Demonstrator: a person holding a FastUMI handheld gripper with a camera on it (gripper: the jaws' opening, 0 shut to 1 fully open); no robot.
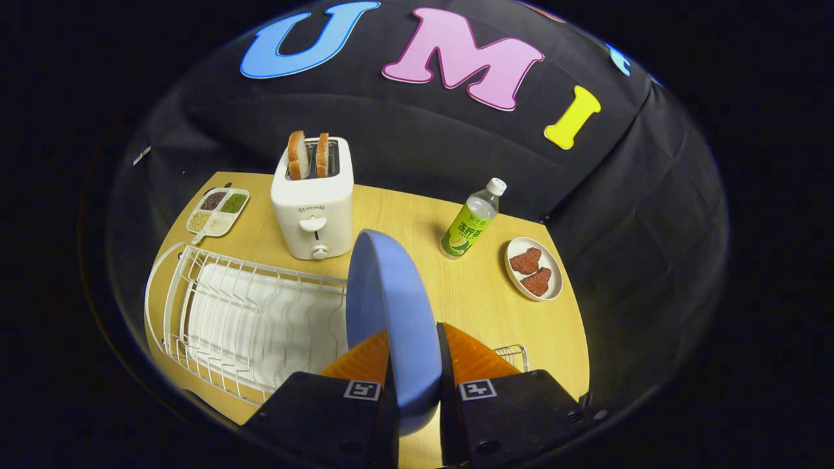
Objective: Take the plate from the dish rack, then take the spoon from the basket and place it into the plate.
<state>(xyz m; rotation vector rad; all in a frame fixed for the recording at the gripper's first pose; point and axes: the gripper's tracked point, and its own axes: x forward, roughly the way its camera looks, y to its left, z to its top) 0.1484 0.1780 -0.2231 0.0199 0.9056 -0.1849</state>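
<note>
Gripper view is showing the tongs (413, 355) clamping a blue plate (391, 306) on edge, both fingers (365, 358) pressing against its two faces, so the plate is standing upright between them and rising ahead of them. Beside the plate a white dish rack (241, 312) is lying on the wooden surface (475, 286). Beyond the rack a white toaster (314, 208) is holding two bread slices (307, 155), with a divided tray of grains (217, 211) next to it. A drink bottle (472, 220) and a small dish of meat pieces (534, 268) are standing beyond the plate. A wire basket corner (513, 355) is peeking out just behind one finger; I cannot tell where the spoon is.
</note>
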